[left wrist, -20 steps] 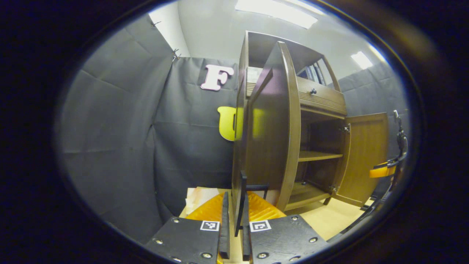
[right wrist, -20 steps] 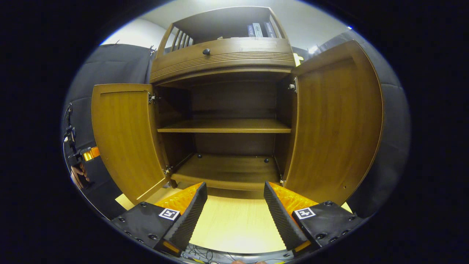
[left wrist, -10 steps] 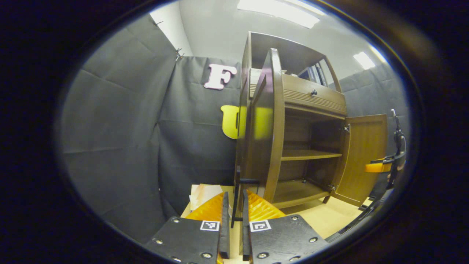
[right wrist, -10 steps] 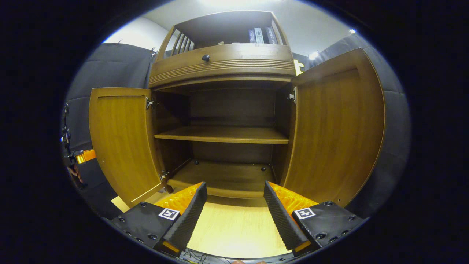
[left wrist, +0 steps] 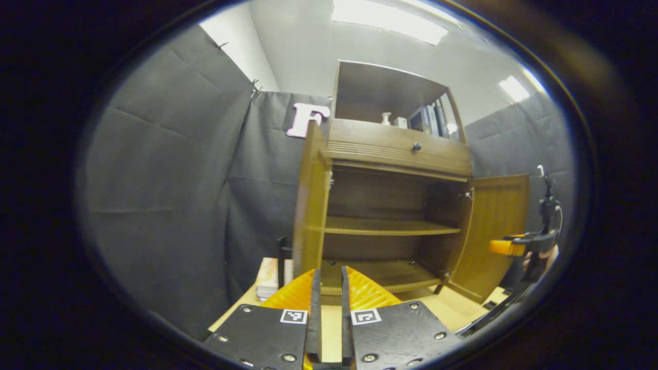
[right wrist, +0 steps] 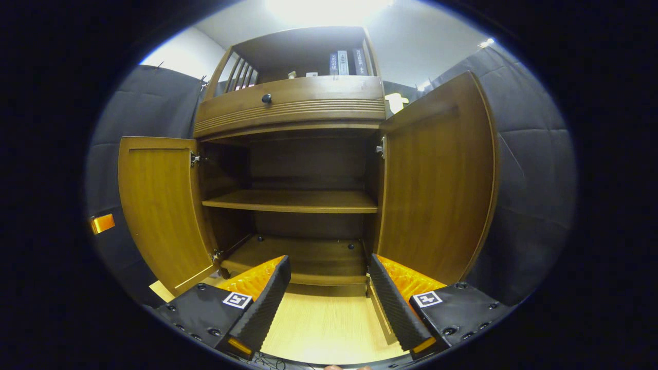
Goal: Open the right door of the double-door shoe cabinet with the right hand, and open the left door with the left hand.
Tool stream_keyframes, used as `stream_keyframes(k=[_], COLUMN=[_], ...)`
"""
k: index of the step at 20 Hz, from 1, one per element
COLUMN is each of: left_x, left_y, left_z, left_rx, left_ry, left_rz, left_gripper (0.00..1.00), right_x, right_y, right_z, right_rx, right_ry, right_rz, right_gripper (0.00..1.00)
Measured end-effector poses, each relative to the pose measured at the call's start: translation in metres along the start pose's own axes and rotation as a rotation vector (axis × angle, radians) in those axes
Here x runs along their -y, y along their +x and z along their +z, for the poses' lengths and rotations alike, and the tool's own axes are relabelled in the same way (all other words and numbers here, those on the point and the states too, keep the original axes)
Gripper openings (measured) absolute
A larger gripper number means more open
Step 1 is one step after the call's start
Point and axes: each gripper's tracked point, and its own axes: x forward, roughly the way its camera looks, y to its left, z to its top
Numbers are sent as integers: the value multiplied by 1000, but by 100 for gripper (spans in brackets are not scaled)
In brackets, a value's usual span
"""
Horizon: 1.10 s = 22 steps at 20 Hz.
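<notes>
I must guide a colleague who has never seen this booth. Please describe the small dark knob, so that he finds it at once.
Start at the wooden shoe cabinet with both lower doors open. Above the open compartment runs a grooved drawer front, below the top shelf of books. The knob sits on it: round, dark, the only one there.

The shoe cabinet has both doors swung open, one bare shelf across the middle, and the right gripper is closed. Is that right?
Not quite: the right gripper is open, its fingers spread wide apart with nothing between them, as the right gripper view shows. The rest holds: the left door and right door of the shoe cabinet are swung open, and one bare shelf crosses the middle.
</notes>
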Motion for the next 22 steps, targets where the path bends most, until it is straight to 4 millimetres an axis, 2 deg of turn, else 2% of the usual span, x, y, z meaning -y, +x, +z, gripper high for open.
stream_keyframes(k=[1,2,3,4,5,7,11,14,15,18,21,22], left_x=[11,21,32,44,55,64,75,80,80,85,90,92], left_y=[4,10,16,24,29,37,45,48,48,50,53,53], left_z=[-3,-8,-14,-24,-31,-38,-41,-43,-43,-40,-40,-42], left_rx=[1,-2,-15,-41,-65,-90,-82,-70,-67,-51,-41,-44], left_ry=[-9,-9,0,13,33,74,67,51,52,45,61,67], left_rz=[-6,-7,-14,-34,-45,-33,-13,-11,-7,-11,-27,-30], left_gripper=[27,38,48,59,70,92,92,92,92,92,92,92], right_x=[0,-1,-2,0,2,12,37,52,54,50,41,38], right_y=[0,-1,-4,-5,-7,-12,-25,-36,-39,-46,-47,-47], right_z=[-3,-6,-7,-7,-5,-2,1,-10,-15,-26,-26,-24], right_rx=[-7,-13,-15,-14,-9,12,36,19,3,-24,-26,-20], right_ry=[11,22,29,28,19,0,0,2,18,47,43,40], right_rz=[1,5,8,9,4,-15,-70,-113,-121,-125,-107,-100], right_gripper=[98,93,98,98,93,93,93,98,93,98,98,93])
